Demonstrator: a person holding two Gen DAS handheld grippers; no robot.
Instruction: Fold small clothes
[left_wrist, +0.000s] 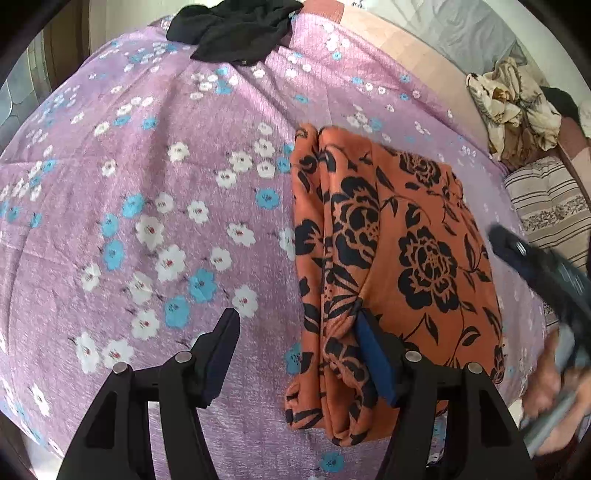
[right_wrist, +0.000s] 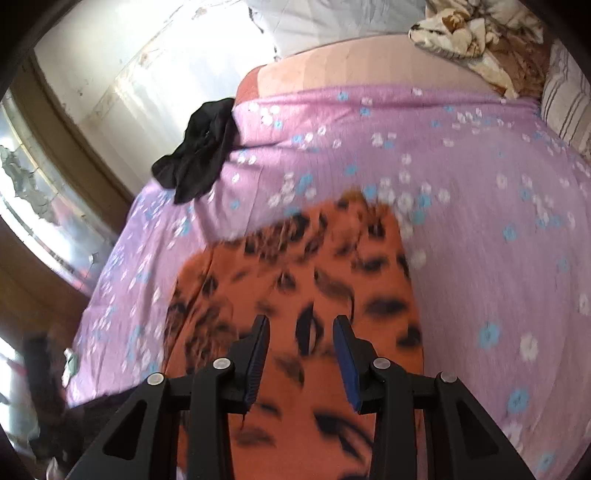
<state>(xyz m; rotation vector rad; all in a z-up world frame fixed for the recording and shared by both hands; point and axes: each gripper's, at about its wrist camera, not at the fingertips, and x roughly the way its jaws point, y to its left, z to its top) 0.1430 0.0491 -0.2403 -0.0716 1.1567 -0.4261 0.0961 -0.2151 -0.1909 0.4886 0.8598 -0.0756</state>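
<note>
An orange garment with black flowers (left_wrist: 399, 236) lies folded into a long rectangle on the purple floral bedsheet (left_wrist: 147, 184). My left gripper (left_wrist: 295, 312) stands open at the garment's near left edge. Its right finger (left_wrist: 373, 354) rests against a fold of the cloth, and its left finger is over bare sheet. Nothing is pinched. In the right wrist view the same orange garment (right_wrist: 306, 266) is blurred, and my right gripper (right_wrist: 301, 321) hangs just above it with a gap between its pads, holding nothing. The right gripper (left_wrist: 535, 266) also shows blurred at the garment's right side.
A crumpled black garment (left_wrist: 236, 29) (right_wrist: 199, 147) lies at the bed's far left corner. A cream patterned cloth (left_wrist: 513, 103) (right_wrist: 461, 33) and a striped pillow (left_wrist: 546, 206) (right_wrist: 569, 107) sit at the far right. The bed's edge drops off at the left (right_wrist: 110, 266).
</note>
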